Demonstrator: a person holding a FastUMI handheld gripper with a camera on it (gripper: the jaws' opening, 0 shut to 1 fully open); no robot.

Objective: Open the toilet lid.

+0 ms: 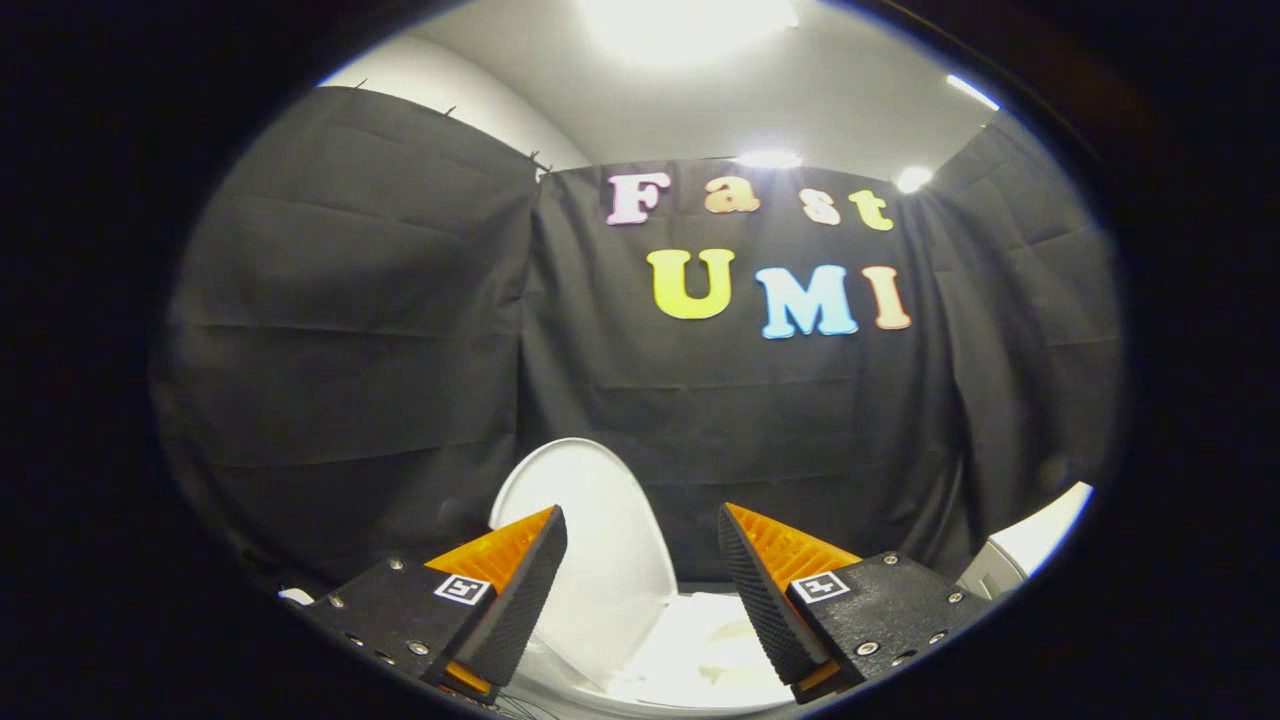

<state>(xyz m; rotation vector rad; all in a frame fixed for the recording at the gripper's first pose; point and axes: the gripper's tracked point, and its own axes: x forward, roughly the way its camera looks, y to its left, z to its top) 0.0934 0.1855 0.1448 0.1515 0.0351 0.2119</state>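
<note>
A white toilet lid (pixel 600 540) stands raised, nearly upright, just ahead of my fingers and a little toward the left one. Below it, between the fingers, the white toilet bowl and seat (pixel 705 650) show brightly lit. My gripper (pixel 642 525) is open, with a wide gap between its fingers and nothing held. The left fingertip overlaps the lid's lower left edge in the view; I cannot tell whether it touches.
Black cloth walls close the booth behind and on both sides of the toilet. A white object (pixel 1030 545) sits beyond the right finger, at the right wall. Bright ceiling lights (pixel 690 20) shine overhead.
</note>
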